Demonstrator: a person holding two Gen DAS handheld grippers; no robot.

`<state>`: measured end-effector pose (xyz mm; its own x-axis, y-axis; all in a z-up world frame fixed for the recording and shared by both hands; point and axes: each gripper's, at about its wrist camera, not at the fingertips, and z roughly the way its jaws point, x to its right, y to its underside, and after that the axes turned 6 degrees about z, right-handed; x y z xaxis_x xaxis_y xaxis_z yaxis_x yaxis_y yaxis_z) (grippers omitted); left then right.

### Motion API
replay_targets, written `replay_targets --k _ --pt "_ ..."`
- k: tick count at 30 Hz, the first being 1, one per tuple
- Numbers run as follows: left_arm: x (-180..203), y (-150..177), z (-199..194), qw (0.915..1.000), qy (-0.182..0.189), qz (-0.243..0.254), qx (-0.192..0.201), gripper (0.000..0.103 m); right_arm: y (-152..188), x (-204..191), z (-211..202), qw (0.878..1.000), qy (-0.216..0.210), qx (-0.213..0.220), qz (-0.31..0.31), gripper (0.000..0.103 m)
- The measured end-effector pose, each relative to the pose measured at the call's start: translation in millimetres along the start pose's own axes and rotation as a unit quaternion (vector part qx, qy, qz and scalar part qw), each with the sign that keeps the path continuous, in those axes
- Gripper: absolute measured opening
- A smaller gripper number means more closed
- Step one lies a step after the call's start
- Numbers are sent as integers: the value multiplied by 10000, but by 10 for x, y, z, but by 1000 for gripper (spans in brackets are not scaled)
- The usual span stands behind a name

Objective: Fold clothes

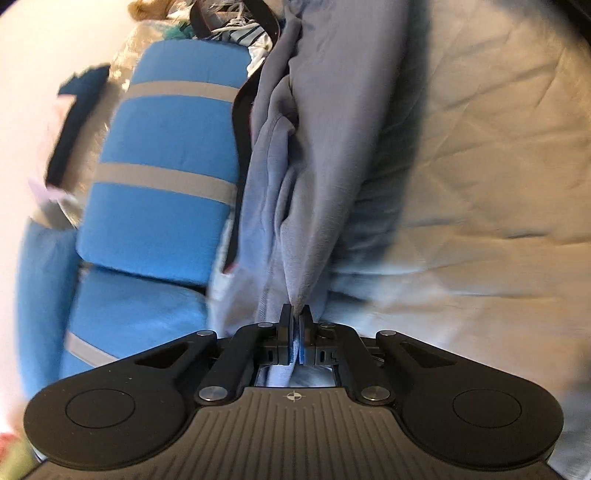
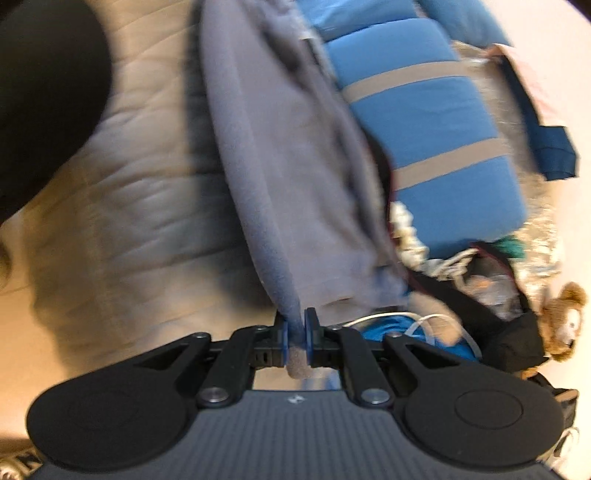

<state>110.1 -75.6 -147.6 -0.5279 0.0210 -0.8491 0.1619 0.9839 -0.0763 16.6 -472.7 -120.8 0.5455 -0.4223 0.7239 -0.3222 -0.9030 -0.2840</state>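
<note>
The left gripper is pinching a bunched corner of the grey-blue garment. Its two fingers are squeezed tight on the cloth, and a bit of cloth is poking out behind them. The right gripper is pinching another bunched bit of the same garment, and its fingers are clamped on it with a small wad sticking through.

From each gripper the garment is running straight ahead, away from the fingers, as one long strip. So its long way is stretching between the two grippers, and each one is holding an end. Neither is nearer than the other. The garment is hanging or lying over the pale wrinkled bed sheet, and I cannot tell whether its middle is touching the sheet.

Just beside the garment a blue cushion with grey stripes is sitting, and a black strap is lying along the garment's edge. Farther off, a heap of other clothes is piling up, and a teddy bear is peeking in at the side of the right view.

Both pictures are smeared, so the kind of garment is hard to make out. Its sleeves, collar and hem are hidden in the folds. A big dark shape is cutting off one corner of the right view.
</note>
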Motion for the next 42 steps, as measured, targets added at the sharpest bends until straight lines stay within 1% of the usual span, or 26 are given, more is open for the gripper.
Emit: replay_targets --k 3,5,7,12,14,15,16,17,18,19,20,23,24,25,26,27,28,29,30,35,37,40,42 --pt "-23 47 -101 9994 323 -126 63 3 73 -188 11 9999 -96 -57 -24 9" --pt "-79 55 -141 9967 718 -354 115 2 110 -252 12 9999 -130 -84 27 9" --pt "-148 65 -171 9930 1008 -588 190 2 136 -263 -6 9998 -134 -111 7 9" --pt "-216 103 -137 9872 1402 -735 206 3 204 -259 -29 9997 -150 -195 -26 9" --pt "-255 131 -97 9839 1571 -830 173 8 231 -265 -42 9997 -141 -222 -20 9" --pt "-249 145 -95 9843 1544 -835 161 10 239 -272 -53 9996 -135 -228 -16 9" --pt "-240 162 -93 9851 1498 -833 128 22 246 -278 -64 9996 -129 -233 -11 9" --pt "-216 188 -103 9868 1401 -816 35 42 254 -289 -77 9996 -112 -245 -32 10" --pt "-182 226 -135 9884 1292 -792 -66 51 262 -304 -94 9996 -85 -264 -78 26" --pt "-181 271 -144 9897 1181 -795 -132 57 273 -312 -108 9995 -83 -282 -122 33" --pt "-205 334 -152 9903 1073 -867 -181 57 296 -310 -137 9995 -96 -272 -160 33" --pt "-276 522 -177 9908 750 -1081 -327 57 356 -188 -211 9995 -33 -292 104 48" --pt "-300 585 -185 9906 642 -1151 -376 58 356 -112 -240 9992 -9 -271 303 57" --pt "-323 648 -193 9902 533 -1222 -425 60 350 -24 -282 9983 29 -218 535 63" --pt "-342 717 -194 9894 401 -1305 -495 62 333 58 -318 9972 79 -157 729 76" --pt "-346 800 -176 9877 206 -1421 -618 63 301 123 -347 9961 143 -84 867 89" --pt "-358 880 -153 9853 41 -1543 -737 62 258 174 -368 9952 192 -6 959 94" --pt "-386 954 -115 9821 -47 -1683 -844 63 208 218 -380 9945 225 73 1023 100" --pt "-405 1025 -81 9795 -117 -1781 -940 63 152 254 -375 9939 278 130 1062 103" --pt "-385 1337 21 9765 -238 -1717 -1282 63 -144 376 -192 9919 609 177 1104 103" --pt "-370 1467 65 9753 -287 -1664 -1422 63 -240 433 -128 9895 679 217 1257 103" --pt "-280 1705 172 9766 -385 -1311 -1664 63 -383 511 -87 9834 624 324 1674 103" --pt "-201 1856 265 9773 -528 -933 -1825 63 -463 531 -56 9808 533 402 1835 103"
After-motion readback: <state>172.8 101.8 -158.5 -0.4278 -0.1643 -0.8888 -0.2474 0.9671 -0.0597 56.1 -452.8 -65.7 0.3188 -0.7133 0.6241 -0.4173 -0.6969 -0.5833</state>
